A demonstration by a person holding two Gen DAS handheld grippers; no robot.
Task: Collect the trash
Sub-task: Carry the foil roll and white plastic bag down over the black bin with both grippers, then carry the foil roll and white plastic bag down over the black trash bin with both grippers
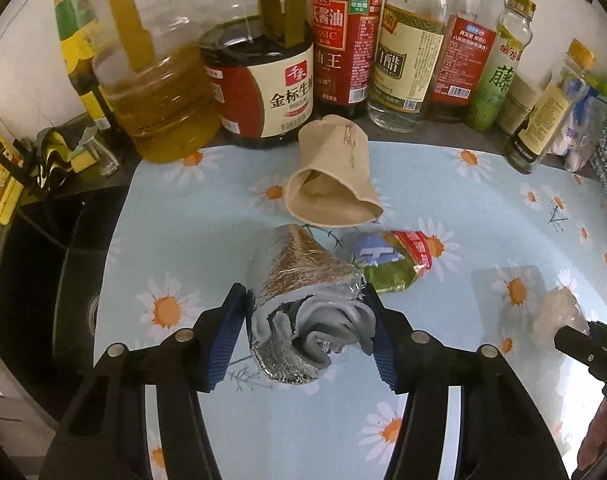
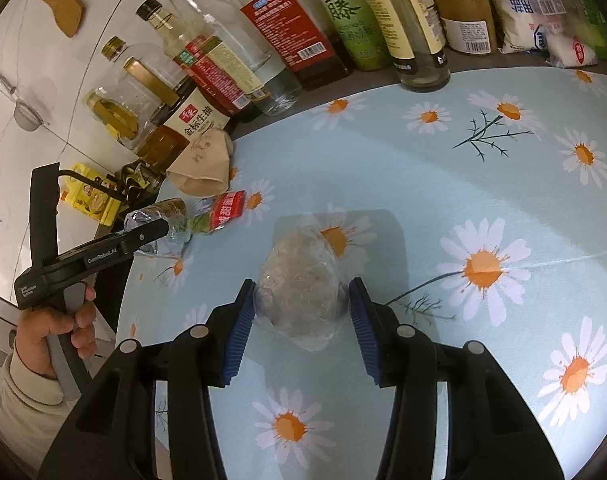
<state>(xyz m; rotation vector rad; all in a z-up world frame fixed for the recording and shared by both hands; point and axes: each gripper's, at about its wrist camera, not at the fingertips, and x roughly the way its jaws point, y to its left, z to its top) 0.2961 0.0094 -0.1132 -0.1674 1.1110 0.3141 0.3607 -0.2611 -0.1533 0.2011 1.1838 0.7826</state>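
Note:
My left gripper [image 1: 307, 320] is shut on a crumpled silver foil pouch [image 1: 299, 276] with grey lining, just above the daisy-print mat [image 1: 443, 188]. Beyond it lie a squashed brown paper cup [image 1: 335, 176] and a red, blue and green snack wrapper [image 1: 395, 260]. My right gripper [image 2: 301, 304] is shut on a clear plastic bag ball [image 2: 303, 284] resting on the mat [image 2: 443, 168]. The left gripper [image 2: 143, 236] with the foil pouch [image 2: 163, 216] shows at the left of the right wrist view, near the wrapper [image 2: 223, 212] and cup [image 2: 203, 164]. The plastic ball [image 1: 559, 312] also shows in the left wrist view.
A row of sauce, oil and vinegar bottles [image 1: 343, 40] lines the back wall. A dark sink [image 1: 43, 280] lies left of the mat. Bags of salt or sugar [image 2: 543, 8] and a jar [image 2: 463, 16] stand at the back right.

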